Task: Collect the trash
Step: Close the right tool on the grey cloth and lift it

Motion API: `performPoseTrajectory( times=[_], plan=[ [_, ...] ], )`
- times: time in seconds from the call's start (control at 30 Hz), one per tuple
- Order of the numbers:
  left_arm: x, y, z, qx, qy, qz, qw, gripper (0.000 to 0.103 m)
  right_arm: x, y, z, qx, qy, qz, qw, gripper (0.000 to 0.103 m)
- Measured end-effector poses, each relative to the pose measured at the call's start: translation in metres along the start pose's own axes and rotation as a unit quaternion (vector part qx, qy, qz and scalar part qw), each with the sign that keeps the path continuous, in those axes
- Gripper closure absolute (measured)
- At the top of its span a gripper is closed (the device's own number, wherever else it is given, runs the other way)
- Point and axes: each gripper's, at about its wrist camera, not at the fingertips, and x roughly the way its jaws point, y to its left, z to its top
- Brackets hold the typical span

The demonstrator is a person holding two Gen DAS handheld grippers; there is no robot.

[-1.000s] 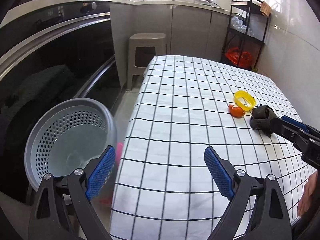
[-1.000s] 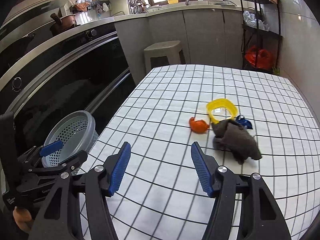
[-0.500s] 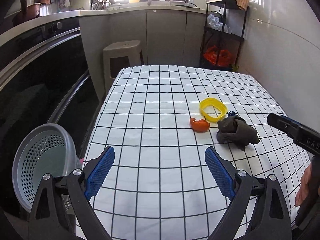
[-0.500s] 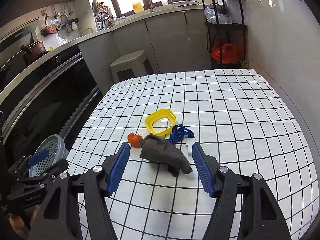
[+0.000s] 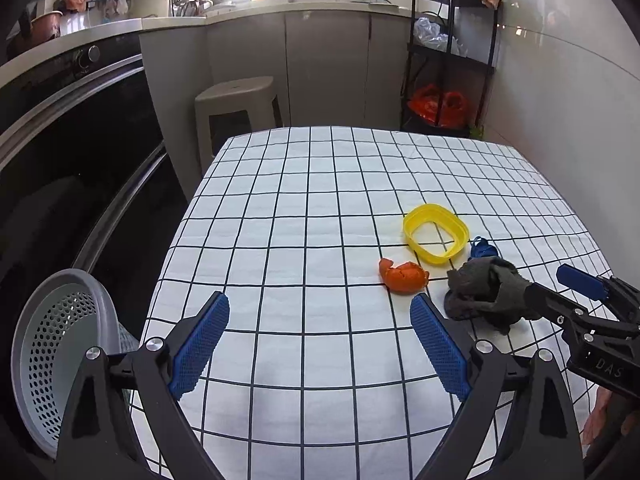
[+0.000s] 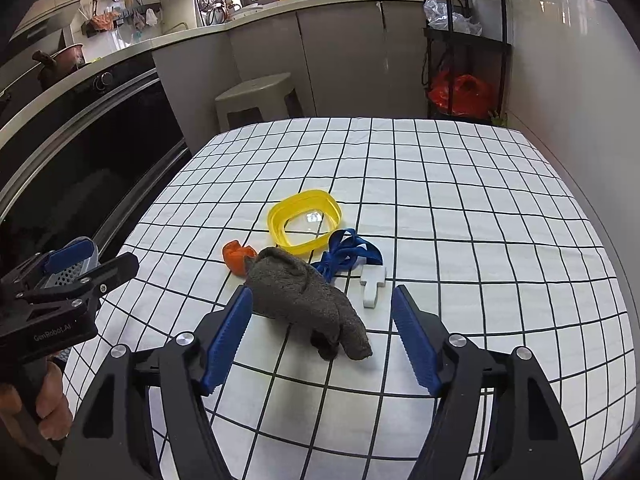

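A grey rag point(image 6: 308, 300) lies crumpled on the checked tablecloth point(image 6: 460, 208). Around it lie an orange scrap point(image 6: 237, 257), a yellow plastic ring point(image 6: 305, 222), a blue strap point(image 6: 348, 254) and a small white plastic piece point(image 6: 373, 284). My right gripper point(image 6: 322, 300) straddles the rag, and its jaws are opening. The rag sits between the pads without being pressed. My left gripper point(image 5: 320, 312) hovers open over bare cloth, left of the orange scrap point(image 5: 403, 276) and the rag point(image 5: 484, 296). A grey perforated basket point(image 5: 60, 360) stands off the table's left edge.
A dark oven front point(image 5: 80, 184) runs along the left. Beyond the table's far end are a beige stool point(image 5: 236, 100) and a black rack point(image 5: 452, 60) holding red bags. A pale wall point(image 5: 560, 120) borders the right side. A hand point(image 6: 48, 404) grips the left tool.
Both grippers have moved across the table toward the trash pile. The right gripper now has the rag between its wider jaws. The basket has slid to the left view's lower left corner.
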Motion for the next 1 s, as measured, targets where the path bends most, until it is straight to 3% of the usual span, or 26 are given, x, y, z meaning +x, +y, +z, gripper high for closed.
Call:
performPoseTrajectory(
  times=[0.37,0.83,0.9,0.97,1.0],
  plan=[
    [0.014,0.023,0.003,-0.026,0.01,0.011,0.9996,0.013,0.029,0.025,0.005,-0.05,-0.001,-0.02,0.999,0.022],
    [0.019,0.023,-0.001,-0.021,0.017,0.011,0.9996,0.013,0.048,0.048,-0.005,-0.084,0.024,-0.012,0.996,0.023],
    [0.018,0.023,-0.001,-0.02,0.017,0.01,0.9996,0.013,0.048,0.051,-0.007,-0.09,0.023,-0.012,0.996,0.026],
    [0.018,0.022,-0.001,-0.02,0.017,0.01,0.9996,0.013,0.048,0.053,-0.008,-0.095,0.031,-0.005,0.995,0.049],
    [0.019,0.022,-0.001,-0.021,0.018,0.009,0.9996,0.013,0.048,0.055,-0.009,-0.096,0.035,-0.007,0.995,0.049]
  ],
)
